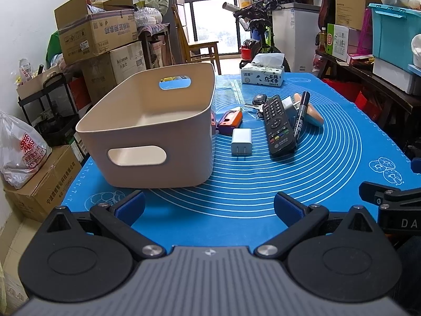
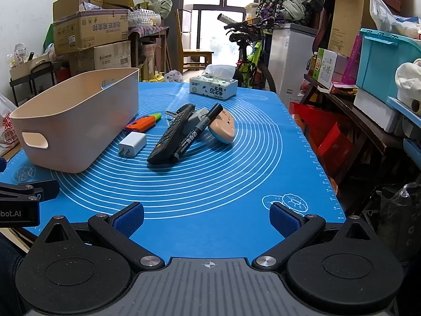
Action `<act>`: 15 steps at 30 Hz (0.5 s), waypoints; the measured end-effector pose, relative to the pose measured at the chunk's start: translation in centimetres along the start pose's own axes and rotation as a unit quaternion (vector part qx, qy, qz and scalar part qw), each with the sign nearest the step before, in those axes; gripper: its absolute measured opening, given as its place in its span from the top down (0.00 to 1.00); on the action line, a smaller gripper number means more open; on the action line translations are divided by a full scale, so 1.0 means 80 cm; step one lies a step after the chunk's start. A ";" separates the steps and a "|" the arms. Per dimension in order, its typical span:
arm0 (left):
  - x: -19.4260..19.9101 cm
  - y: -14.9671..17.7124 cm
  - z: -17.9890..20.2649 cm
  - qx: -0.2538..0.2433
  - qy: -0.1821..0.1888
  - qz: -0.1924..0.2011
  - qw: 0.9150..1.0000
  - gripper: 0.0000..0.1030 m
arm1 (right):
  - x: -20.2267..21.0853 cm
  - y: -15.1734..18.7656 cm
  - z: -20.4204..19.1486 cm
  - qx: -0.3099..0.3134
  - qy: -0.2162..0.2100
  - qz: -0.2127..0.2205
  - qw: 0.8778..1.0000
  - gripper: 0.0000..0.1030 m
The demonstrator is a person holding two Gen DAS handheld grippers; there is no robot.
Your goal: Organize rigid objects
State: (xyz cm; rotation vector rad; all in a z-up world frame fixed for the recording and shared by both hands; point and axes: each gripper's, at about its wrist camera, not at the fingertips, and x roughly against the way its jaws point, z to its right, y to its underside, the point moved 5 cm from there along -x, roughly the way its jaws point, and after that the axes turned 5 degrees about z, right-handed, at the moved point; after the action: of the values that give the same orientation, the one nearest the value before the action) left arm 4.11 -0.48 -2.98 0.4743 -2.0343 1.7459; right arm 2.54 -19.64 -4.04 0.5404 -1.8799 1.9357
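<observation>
A beige plastic bin stands empty on the blue mat's left side. Right of it lie a white charger plug, an orange utility knife, a black remote, a black marker leaning on the remote, an orange-and-blue oval object, a grey adapter and keys with a black fob. My left gripper is open and empty at the mat's near edge. My right gripper is open and empty beside it.
A tissue box sits at the mat's far end. Cardboard boxes are stacked left of the table. A bicycle and a cluttered shelf with a teal bin stand on the right.
</observation>
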 end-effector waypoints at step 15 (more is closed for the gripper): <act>0.003 -0.005 -0.006 0.004 -0.002 0.004 1.000 0.00 | 0.001 0.000 0.000 0.001 0.000 0.000 1.000 0.02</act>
State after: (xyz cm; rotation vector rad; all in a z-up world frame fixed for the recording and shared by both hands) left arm 4.13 -0.06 -2.44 0.4739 -2.0346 1.7605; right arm 2.49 -19.64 -4.00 0.5394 -1.8781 1.9378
